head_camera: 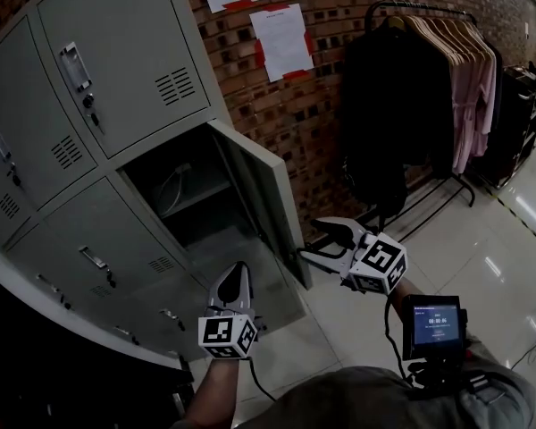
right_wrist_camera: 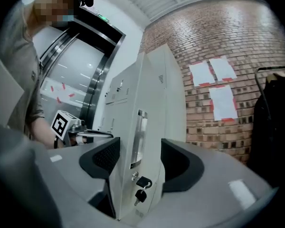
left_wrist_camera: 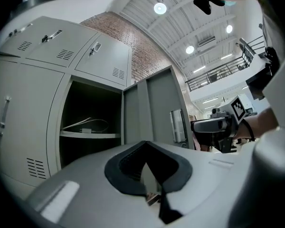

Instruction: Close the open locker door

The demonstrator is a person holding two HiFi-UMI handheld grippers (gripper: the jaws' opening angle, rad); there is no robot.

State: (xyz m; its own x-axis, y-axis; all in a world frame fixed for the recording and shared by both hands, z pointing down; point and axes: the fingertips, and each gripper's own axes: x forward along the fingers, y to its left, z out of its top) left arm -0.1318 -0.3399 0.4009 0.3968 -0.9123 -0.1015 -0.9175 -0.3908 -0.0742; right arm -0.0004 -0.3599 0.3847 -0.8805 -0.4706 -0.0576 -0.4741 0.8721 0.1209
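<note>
Brick wall (head_camera: 286,123) just beyond locker door (head_camera: 272,195)

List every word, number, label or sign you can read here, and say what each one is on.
None can be read with certainty.
Papers taped to the brick wall: print too small to read.
Small screen: lit digits, too blurred to read.
Marker cubes: black-and-white square patterns, no letters.
Open locker door: no label visible.
</note>
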